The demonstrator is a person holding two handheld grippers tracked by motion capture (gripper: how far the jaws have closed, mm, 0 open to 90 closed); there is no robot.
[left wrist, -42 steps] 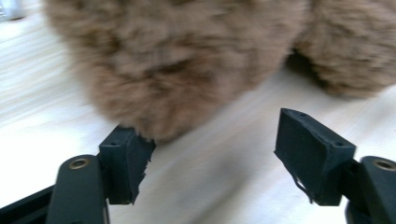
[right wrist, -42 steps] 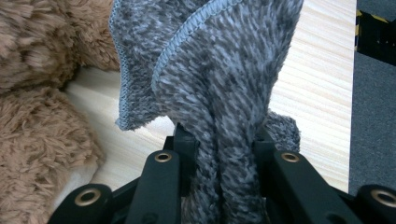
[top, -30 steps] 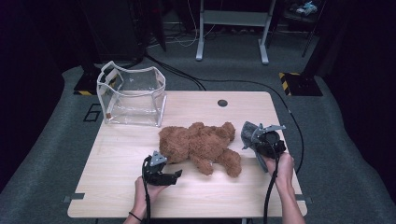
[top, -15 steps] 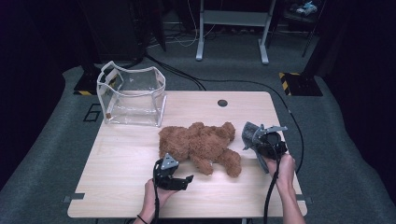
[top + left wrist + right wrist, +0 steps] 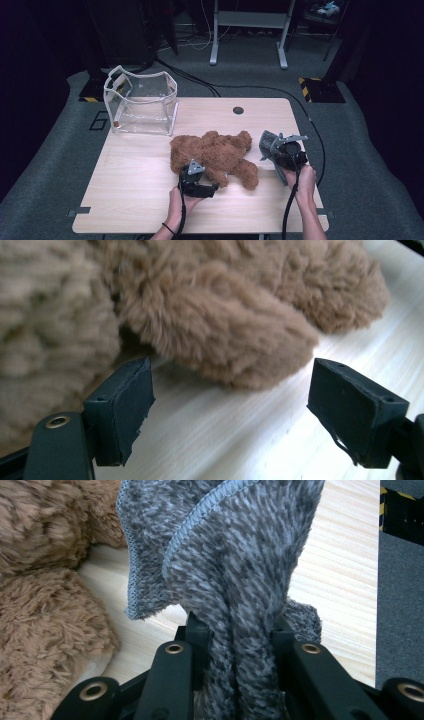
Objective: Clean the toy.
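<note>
Teddy bear lying mid-bench, flanked by two hand-held grippers, the right one gripping a grey cloth.

At the far left of the bench (image 5: 130, 175) a clear bag (image 5: 141, 102) is seen standing upright near the back edge, well apart from the grippers. The left gripper (image 5: 196, 181) is held low at the bear's near side; its fingers (image 5: 122, 407) are spread apart with nothing between them, and one furry limb of the bear (image 5: 225, 335) is seen just beyond them, untouched. The bear (image 5: 215, 155) is laid flat at the middle of the bench, between the two grippers. To its right, the right gripper (image 5: 240, 630) is clamped on the cloth (image 5: 235, 555), which is bunched and stands up from the fingers, just beside the bear's head.
</note>
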